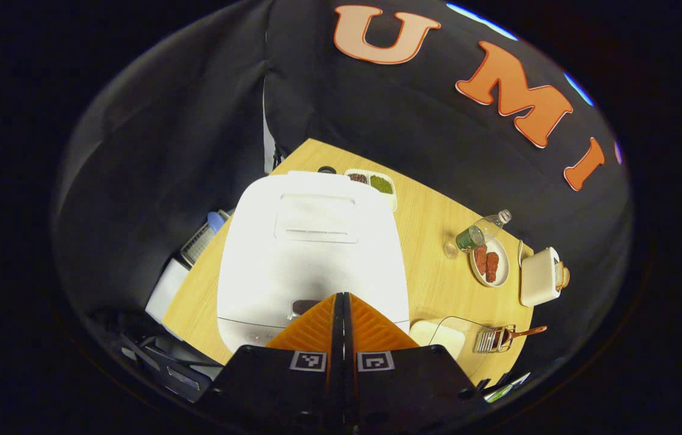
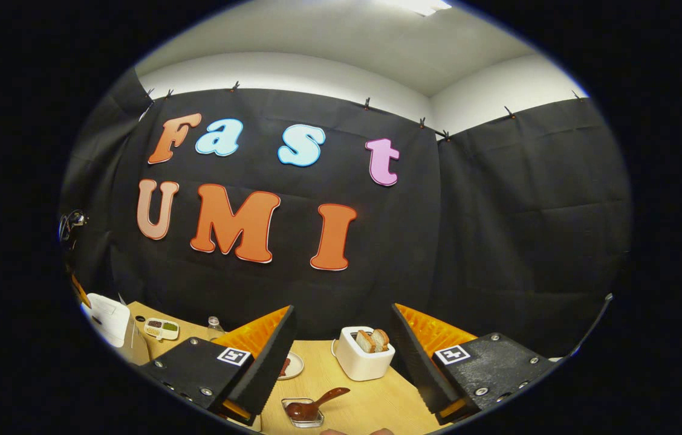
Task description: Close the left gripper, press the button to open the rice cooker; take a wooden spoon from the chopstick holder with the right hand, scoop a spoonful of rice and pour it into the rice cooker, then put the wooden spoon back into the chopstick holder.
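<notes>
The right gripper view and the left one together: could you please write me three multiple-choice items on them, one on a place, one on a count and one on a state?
1. Where is the wooden spoon?
A. in the small holder in front of the toaster
B. inside the rice cooker
C. between the right gripper's fingers

2. How many bread slices stand in the toaster?
A. none
B. two
C. four

3. How is the rice cooker?
A. lid shut
B. lid open
C. tipped on its side

Answers: 1 A, the right gripper view shows the spoon's bowl in the holder, handle out to the right. 2 B, two slices stick up from the slots. 3 A, the left gripper view shows the lid flat and shut, with the left gripper closed over its front edge; the right gripper is open and empty.
</notes>
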Tool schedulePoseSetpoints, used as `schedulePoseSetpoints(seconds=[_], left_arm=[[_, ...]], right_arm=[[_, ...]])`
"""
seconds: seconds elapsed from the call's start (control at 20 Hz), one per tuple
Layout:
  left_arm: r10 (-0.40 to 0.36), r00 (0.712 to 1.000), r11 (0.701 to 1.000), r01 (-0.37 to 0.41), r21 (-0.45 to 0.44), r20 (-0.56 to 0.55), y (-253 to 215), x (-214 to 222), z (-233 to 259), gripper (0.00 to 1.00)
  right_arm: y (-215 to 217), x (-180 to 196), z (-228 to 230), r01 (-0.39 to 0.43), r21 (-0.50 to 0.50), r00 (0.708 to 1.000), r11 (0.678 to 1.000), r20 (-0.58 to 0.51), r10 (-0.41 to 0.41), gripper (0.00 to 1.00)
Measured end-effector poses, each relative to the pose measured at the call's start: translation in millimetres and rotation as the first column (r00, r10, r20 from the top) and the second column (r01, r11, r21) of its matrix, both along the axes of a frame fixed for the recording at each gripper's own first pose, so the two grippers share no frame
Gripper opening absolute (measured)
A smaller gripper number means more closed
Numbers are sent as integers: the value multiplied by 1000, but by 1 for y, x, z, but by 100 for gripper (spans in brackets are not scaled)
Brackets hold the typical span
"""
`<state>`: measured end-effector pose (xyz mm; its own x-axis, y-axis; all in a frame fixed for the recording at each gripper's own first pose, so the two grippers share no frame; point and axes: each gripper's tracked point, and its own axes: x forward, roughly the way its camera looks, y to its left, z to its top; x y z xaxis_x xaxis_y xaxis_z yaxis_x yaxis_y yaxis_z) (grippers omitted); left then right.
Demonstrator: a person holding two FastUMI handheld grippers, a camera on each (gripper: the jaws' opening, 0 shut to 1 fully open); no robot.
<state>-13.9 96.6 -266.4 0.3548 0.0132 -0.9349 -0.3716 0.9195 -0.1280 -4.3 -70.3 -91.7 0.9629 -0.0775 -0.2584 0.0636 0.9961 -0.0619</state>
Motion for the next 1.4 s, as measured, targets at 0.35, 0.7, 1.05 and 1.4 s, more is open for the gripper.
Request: schedulePoseSetpoints(seconds=[0.35,0.7,1.05,1.4], left_arm=[[-18,998,999,16,-28,-63,7,-3,-29,5],[-21,997,1000,21,-8,-70,11,-3,-46,5],[-95,983,979,64,194,155,18,29,31,5],[-164,902,892,-37,450,399,29,56,132,5]], right_arm=[[10,-7,-12,-16,-10,999,1000,-42,16,95],[14,-5,-30,-17,3,997,1000,-80,18,95],[20,-7,-64,-58,72,987,996,-144,68,95],[15,-17,-111,-77,111,962,991,-251,103,95]])
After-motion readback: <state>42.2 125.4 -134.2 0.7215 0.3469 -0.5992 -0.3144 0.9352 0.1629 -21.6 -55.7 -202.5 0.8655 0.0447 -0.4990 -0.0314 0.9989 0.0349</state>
